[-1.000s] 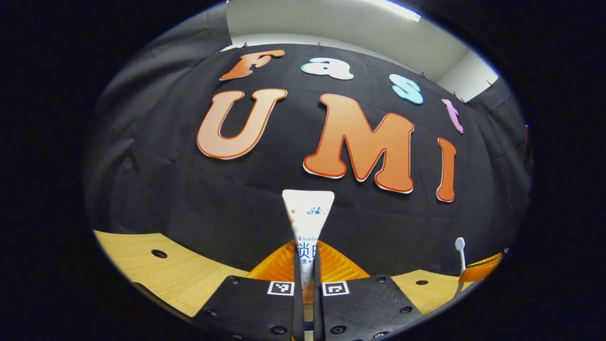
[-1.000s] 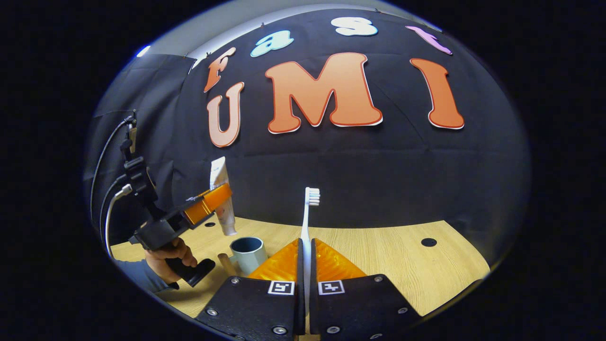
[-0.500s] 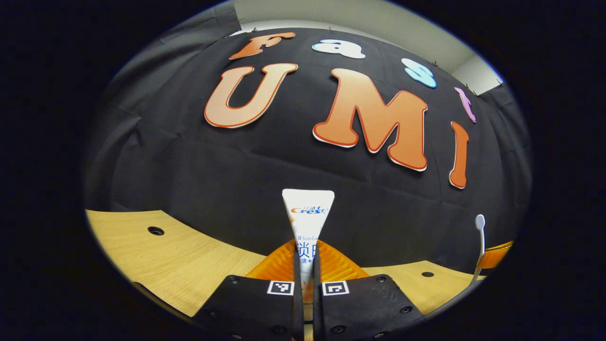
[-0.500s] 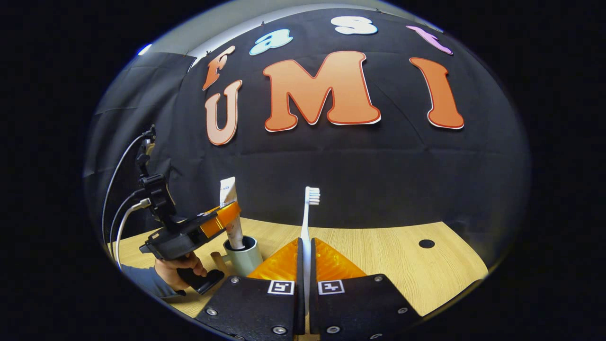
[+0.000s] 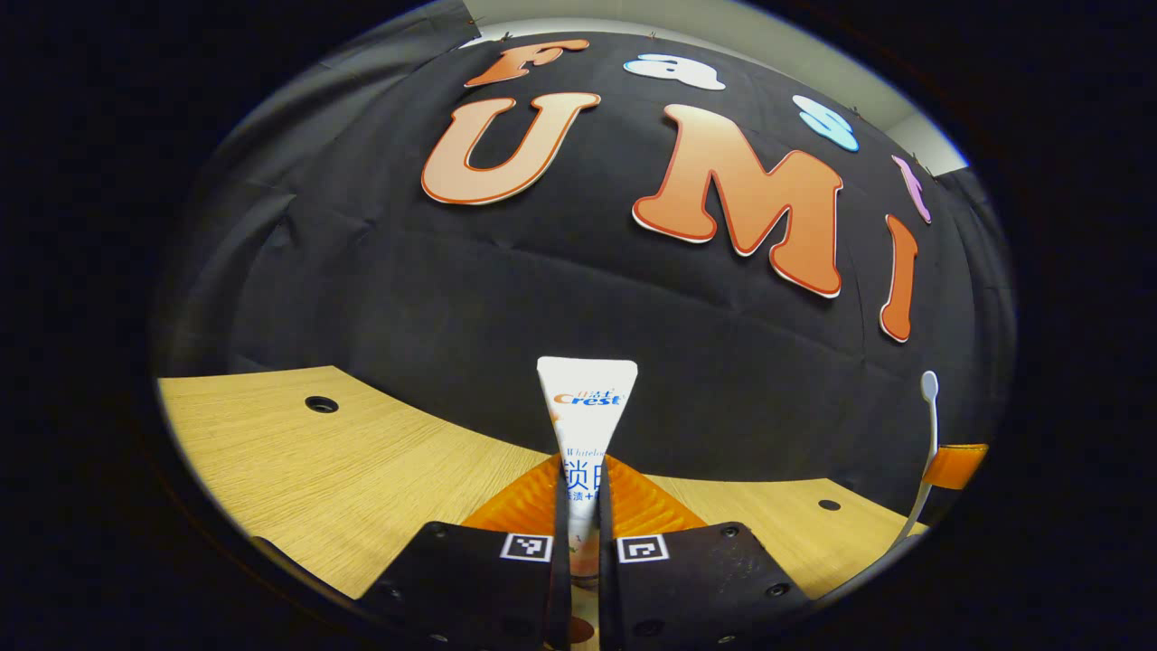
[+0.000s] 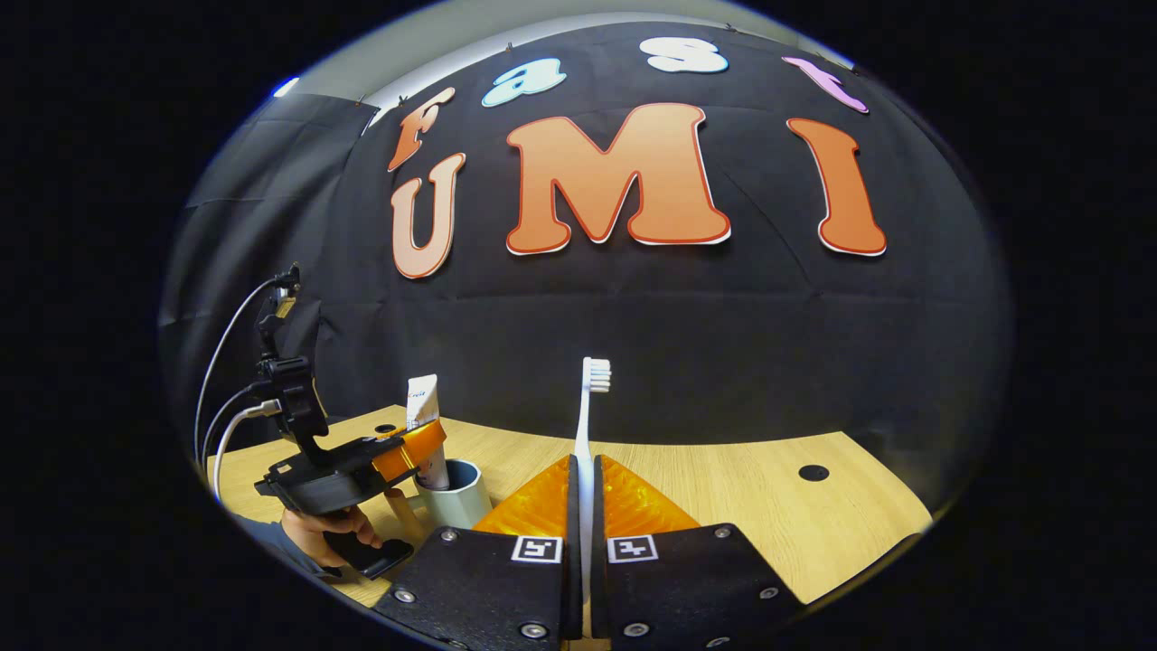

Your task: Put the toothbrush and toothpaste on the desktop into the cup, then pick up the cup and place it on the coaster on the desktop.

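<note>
Since a second ago the left tool, clamped on the toothpaste, has lowered it into the cup on the table, while the right tool grips the upright toothbrush, next in

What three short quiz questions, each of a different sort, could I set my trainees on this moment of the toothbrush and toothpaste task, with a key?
1. True or false: the toothpaste tube stands with its lower end inside the cup.
2. What does the right gripper hold? A. a spoon B. the toothbrush C. nothing
3. Fill in: the left gripper is clamped on the ______.

Key
1. True: in the right gripper view the tube's lower end is below the cup's rim.
2. B: both fingers press on its handle, bristles up.
3. Toothpaste tube.
</note>
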